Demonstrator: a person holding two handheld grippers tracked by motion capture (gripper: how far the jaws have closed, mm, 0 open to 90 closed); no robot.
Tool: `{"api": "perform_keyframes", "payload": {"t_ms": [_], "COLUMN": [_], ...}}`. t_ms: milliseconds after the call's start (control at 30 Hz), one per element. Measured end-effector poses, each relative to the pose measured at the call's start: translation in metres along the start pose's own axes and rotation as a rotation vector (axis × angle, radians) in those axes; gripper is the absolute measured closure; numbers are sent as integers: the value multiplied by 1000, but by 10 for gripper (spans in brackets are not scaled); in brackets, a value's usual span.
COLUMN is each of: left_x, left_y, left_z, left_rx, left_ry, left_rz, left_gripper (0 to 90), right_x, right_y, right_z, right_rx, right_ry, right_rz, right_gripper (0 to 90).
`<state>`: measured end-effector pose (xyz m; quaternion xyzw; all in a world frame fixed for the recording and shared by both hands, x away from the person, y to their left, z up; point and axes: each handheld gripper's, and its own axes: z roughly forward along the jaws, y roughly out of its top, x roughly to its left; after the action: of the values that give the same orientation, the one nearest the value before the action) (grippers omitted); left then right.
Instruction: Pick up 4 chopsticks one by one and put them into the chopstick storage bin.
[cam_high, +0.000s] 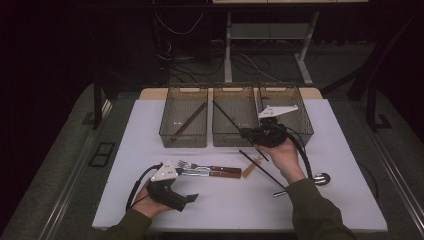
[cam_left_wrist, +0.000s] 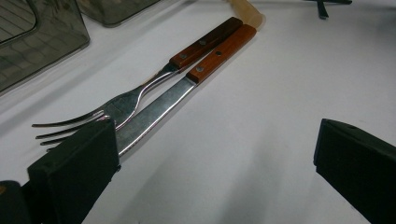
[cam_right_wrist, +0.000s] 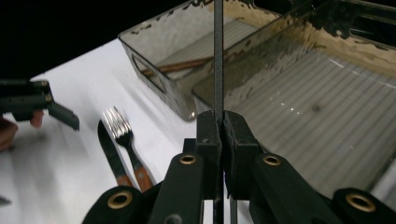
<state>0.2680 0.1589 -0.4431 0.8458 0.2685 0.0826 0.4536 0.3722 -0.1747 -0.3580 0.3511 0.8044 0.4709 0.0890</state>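
The right tool (cam_high: 248, 133), raised on an outstretched hand over the middle smoky plastic bin (cam_high: 234, 121), is clamped tight on a thin black chopstick (cam_right_wrist: 218, 56) slanting above that bin. The left tool (cam_high: 192, 198) rests low on the white bench (cam_high: 325, 150), jaws spread wide and empty, beside the wooden-handled fork (cam_left_wrist: 140, 91) and knife (cam_left_wrist: 187, 86).

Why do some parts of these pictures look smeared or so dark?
High view: room dark, white table brightly lit. Left gripper view: knife blade glints, near jaws soft. Right gripper view: fork and left gripper look motion-smeared, while the clamped black chopstick stays sharp.
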Motion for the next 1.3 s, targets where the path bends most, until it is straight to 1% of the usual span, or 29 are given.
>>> {"api": "perform_keyframes", "payload": {"t_ms": [167, 267, 467, 567, 600, 700, 933, 1067, 1300], "left_x": [0, 0, -1, -1, 0, -1, -1, -1, -1], "left_y": [0, 0, 0, 0, 0, 0, 0, 0, 0], "left_z": [0, 0, 0, 0, 0, 0, 0, 0, 0], "left_rx": [2, 2, 0, 2, 2, 3, 0, 5, 2], "left_ry": [0, 0, 0, 1, 4, 3, -3, -5, -11], "left_rz": [1, 0, -4, 1, 9, 6, 13, 14, 19], "left_gripper": [0, 0, 0, 0, 0, 0, 0, 0, 0], "right_x": [1, 1, 3, 4, 4, 4, 13, 18, 26], "right_y": [14, 22, 38, 47, 49, 58, 76, 85, 95], "right_z": [9, 15, 30, 38, 41, 50, 76, 92, 122], "right_rx": [-18, -38, -42, -53, -58, -72, -73, -78, -72], "right_ry": [7, 8, -8, -11, -14, -17, -19, -12, -14], "right_rz": [4, 7, 1, 3, 4, 4, -7, -7, 11], "right_gripper": [857, 857, 857, 857, 857, 857, 857, 857, 857]}}
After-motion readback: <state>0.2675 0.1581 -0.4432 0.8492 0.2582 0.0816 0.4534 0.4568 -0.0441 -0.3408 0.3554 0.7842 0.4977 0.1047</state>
